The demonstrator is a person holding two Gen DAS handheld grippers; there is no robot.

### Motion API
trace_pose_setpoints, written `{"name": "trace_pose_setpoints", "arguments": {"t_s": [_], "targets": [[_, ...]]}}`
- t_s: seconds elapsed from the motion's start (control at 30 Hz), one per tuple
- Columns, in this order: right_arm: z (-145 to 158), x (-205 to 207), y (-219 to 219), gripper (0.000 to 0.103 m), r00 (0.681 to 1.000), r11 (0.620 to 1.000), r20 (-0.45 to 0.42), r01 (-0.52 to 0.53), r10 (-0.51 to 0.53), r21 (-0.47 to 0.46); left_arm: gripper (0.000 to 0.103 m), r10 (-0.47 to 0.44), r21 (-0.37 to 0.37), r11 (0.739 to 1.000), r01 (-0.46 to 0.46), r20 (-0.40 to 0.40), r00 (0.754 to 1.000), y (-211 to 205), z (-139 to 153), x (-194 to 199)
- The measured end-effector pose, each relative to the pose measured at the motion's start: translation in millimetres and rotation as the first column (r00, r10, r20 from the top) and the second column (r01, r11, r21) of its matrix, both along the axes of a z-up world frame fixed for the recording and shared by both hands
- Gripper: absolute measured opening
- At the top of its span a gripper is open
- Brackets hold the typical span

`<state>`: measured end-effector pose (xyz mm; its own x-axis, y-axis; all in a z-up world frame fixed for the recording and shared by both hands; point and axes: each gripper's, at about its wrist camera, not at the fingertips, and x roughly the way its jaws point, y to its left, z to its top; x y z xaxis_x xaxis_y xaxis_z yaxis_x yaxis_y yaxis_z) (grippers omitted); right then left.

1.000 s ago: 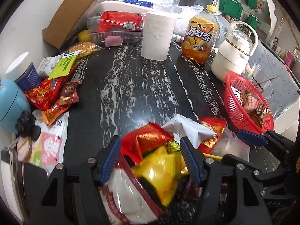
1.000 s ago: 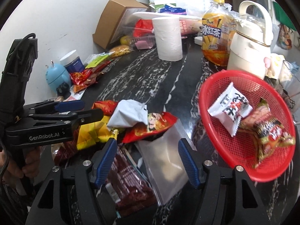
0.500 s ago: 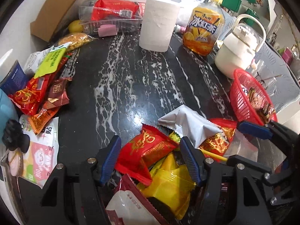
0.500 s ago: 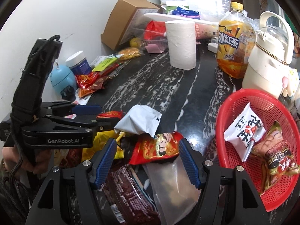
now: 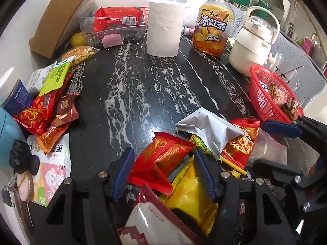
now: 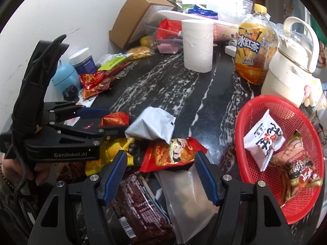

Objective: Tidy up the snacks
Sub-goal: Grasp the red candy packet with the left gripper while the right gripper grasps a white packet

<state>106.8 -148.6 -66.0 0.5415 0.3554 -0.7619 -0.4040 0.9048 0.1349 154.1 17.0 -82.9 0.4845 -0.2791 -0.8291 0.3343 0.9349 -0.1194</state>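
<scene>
Two grippers over one snack heap on black marbled counter [image 5: 143, 94]. Left gripper [image 5: 163, 163]: jaws closing, part-open, red-gold packet [image 5: 163, 157] between the fingers, a yellow packet [image 5: 192, 192] under it nearer the right finger; whether the pads press yet, cannot tell. Beyond its right fingertip: silver packet [image 5: 206, 128]. Right gripper [image 6: 159, 169]: jaws part-open, nothing gripped; a clear pouch [image 6: 188, 196] and brown packet [image 6: 139, 204] lie below between the fingers, a red printed packet [image 6: 173, 153] across the fingertips. Right of its right finger: red basket [image 6: 263, 106], holding a white packet [image 6: 263, 138] and two brownish ones. Far ahead: paper roll [image 6: 197, 45], tea bottle [image 6: 253, 47], kettle [image 6: 286, 77].
</scene>
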Motion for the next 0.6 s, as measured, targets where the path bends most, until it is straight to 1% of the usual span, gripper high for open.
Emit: {"name": "trace_pose_setpoints", "arguments": {"t_s": [0.1, 0.17, 0.23, 0.4, 0.5, 0.6], "targets": [[3, 3, 6, 0.069, 1.000, 1.000, 0.013, -0.010, 0.010, 0.012, 0.060, 0.008, -0.005, 1.000, -0.008, -0.006, 1.000, 6, -2, 4], [4, 8, 9, 0.069, 1.000, 0.999, 0.017, -0.023, 0.023, 0.037, 0.060, 0.014, 0.012, 1.000, -0.014, 0.003, 1.000, 10, -1, 6], [3, 17, 13, 0.069, 1.000, 0.998, 0.002, -0.022, 0.022, 0.065, 0.060, 0.023, 0.008, 1.000, -0.023, 0.013, 1.000, 16, 2, 7], [-1, 35, 22, 0.068, 0.999, 0.994, -0.023, -0.022, 0.024, 0.108, 0.060, 0.036, -0.054, 0.998, -0.037, -0.019, 0.999, 29, 2, 14], [-4, 44, 29, 0.067, 0.999, 0.993, -0.023, -0.035, 0.037, 0.109, 0.060, 0.036, -0.071, 0.997, -0.039, -0.042, 0.998, 30, -2, 16], [-8, 51, 32, 0.064, 0.998, 0.992, -0.044, -0.040, 0.046, 0.117, 0.060, 0.030, -0.086, 0.996, -0.035, -0.054, 0.998, 31, -5, 18]]}}
